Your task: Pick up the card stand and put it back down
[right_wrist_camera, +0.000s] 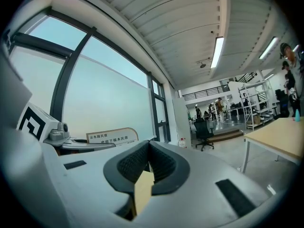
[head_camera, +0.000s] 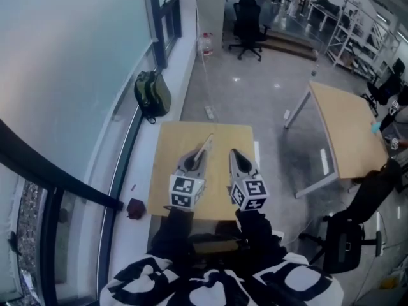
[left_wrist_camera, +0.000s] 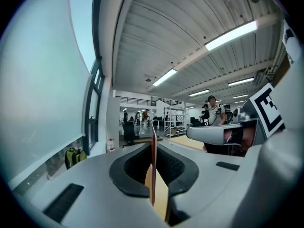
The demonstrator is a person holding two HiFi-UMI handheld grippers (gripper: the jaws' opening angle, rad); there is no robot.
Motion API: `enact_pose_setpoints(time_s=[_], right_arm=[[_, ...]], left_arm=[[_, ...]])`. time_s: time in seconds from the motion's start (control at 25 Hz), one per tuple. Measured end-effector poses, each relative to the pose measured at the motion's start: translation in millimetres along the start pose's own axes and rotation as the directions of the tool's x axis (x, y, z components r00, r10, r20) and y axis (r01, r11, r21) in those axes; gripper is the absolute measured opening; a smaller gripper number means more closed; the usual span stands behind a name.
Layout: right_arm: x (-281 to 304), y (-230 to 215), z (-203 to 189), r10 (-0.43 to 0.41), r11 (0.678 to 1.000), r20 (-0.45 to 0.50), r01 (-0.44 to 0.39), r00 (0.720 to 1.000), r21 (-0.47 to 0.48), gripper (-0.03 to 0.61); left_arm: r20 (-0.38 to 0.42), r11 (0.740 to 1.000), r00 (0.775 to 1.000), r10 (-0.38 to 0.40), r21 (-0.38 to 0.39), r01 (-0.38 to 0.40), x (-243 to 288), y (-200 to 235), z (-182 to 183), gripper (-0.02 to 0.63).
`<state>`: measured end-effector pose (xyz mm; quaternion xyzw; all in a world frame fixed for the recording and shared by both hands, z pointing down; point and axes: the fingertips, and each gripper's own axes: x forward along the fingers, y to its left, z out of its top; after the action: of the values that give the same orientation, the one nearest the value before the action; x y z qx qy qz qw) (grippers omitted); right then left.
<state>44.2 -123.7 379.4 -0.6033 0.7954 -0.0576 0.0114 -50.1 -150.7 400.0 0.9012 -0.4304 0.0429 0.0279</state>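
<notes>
Card stand [right_wrist_camera: 112, 137] has two lines of Chinese writing. Left gripper [left_wrist_camera: 153, 151] pinches it; right gripper [right_wrist_camera: 148, 151] is squeezed closed, empty.

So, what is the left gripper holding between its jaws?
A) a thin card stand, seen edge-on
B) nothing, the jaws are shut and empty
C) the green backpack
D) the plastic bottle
A: in the left gripper view, the left gripper has its jaws closed on the thin card stand, which sticks up edge-on between the pads.
</notes>
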Motion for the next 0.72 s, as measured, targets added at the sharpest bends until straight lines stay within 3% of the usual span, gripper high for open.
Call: enact_pose_setpoints(time_s=[0.72], right_arm=[[-0.9, 7.9, 3.1, 0.013, 1.0, 0.022, -0.013, 1.0, 0.002, 0.021]], left_arm=[[0.046, 1.0, 0.999, 0.001, 0.002, -0.001, -8.4, 2.0, 1.5, 0.024]])
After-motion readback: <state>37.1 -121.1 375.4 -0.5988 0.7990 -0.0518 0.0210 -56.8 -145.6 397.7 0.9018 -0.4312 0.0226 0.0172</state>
